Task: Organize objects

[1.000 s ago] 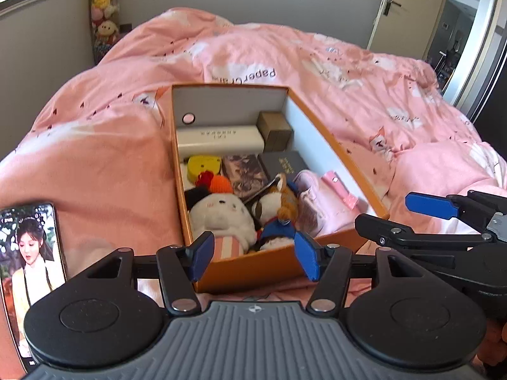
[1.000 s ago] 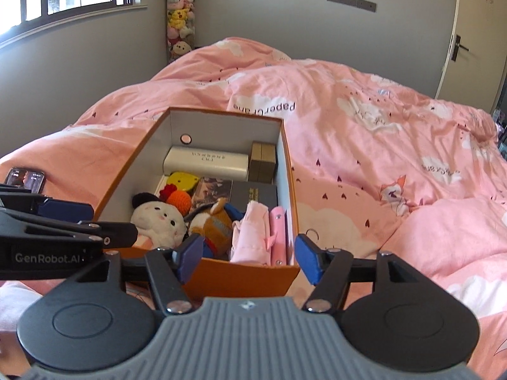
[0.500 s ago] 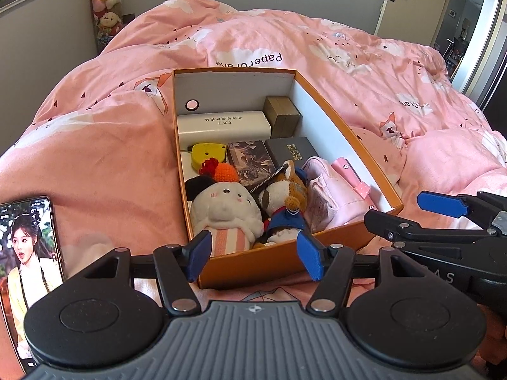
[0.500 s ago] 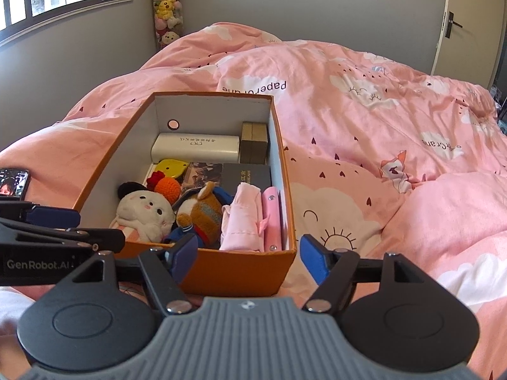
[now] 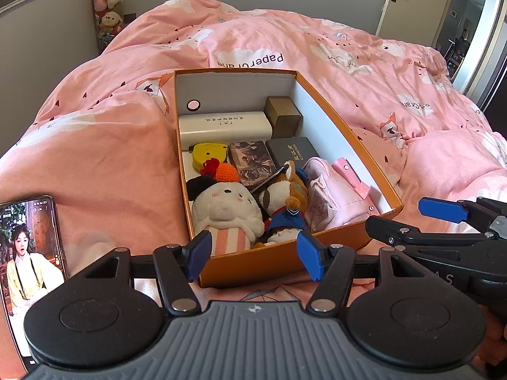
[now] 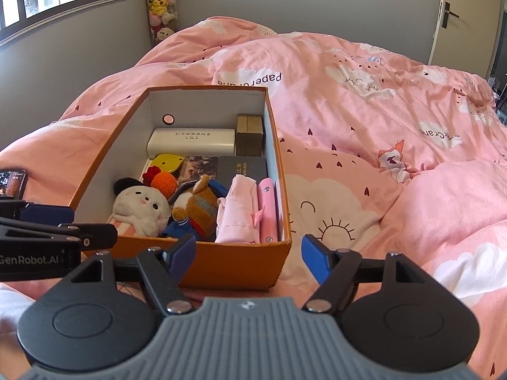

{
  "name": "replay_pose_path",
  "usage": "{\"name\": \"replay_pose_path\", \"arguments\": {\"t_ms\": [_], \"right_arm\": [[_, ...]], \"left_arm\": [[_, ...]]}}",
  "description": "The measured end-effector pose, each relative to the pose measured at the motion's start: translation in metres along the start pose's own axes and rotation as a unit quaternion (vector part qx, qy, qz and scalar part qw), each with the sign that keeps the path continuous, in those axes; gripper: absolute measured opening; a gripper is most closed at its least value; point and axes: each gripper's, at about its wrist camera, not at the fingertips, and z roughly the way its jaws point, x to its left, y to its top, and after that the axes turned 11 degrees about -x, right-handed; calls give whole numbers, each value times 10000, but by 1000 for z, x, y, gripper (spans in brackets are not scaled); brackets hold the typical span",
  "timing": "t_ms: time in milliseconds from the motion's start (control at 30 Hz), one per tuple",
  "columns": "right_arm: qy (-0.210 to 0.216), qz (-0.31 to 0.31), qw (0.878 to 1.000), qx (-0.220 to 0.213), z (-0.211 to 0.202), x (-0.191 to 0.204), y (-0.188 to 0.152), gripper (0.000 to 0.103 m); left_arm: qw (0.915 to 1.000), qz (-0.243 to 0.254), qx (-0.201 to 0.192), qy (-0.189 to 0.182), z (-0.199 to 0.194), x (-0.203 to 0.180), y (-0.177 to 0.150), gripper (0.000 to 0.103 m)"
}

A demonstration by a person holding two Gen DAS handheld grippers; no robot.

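An orange box [image 5: 285, 266] with white inner walls lies on the pink duvet, also seen in the right wrist view as the orange box [image 6: 234, 266]. It holds a white plush [image 5: 225, 209], a brown plush dog [image 5: 285, 196], a pink pouch [image 5: 336, 196], a long white case [image 5: 225, 125], a small brown box [image 5: 282, 115] and a dark booklet [image 5: 291, 153]. My left gripper [image 5: 253, 258] hangs open just before the box's near wall. My right gripper [image 6: 248, 258] is at the near right corner, its jaws opening, gripping nothing.
A phone [image 5: 28, 262] with a lit screen lies on the duvet left of the box. The rumpled pink duvet [image 6: 396, 133] covers the whole bed. Stuffed toys [image 6: 160, 3] hang in the far corner by the window, and a door [image 5: 412, 0] stands at the far right.
The right gripper's blue pads have spread a little wider. Both views now frame the box slightly farther back, showing more of its inside.
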Motion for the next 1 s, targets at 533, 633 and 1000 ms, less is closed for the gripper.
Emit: {"name": "replay_pose_path", "arguments": {"t_ms": [533,633,1000], "right_arm": [[51,40,9999,129,4,0,-1,75],[59,49,9999,126,4,0,-2,75],[72,28,9998,-163,-3,2,-1,75]], "left_arm": [[10000,-14,-15,27,-2,0,0,73],[10000,-19,-33,42,-2,0,0,73],[9982,-88,-338,482,-13,5,6,73]]}}
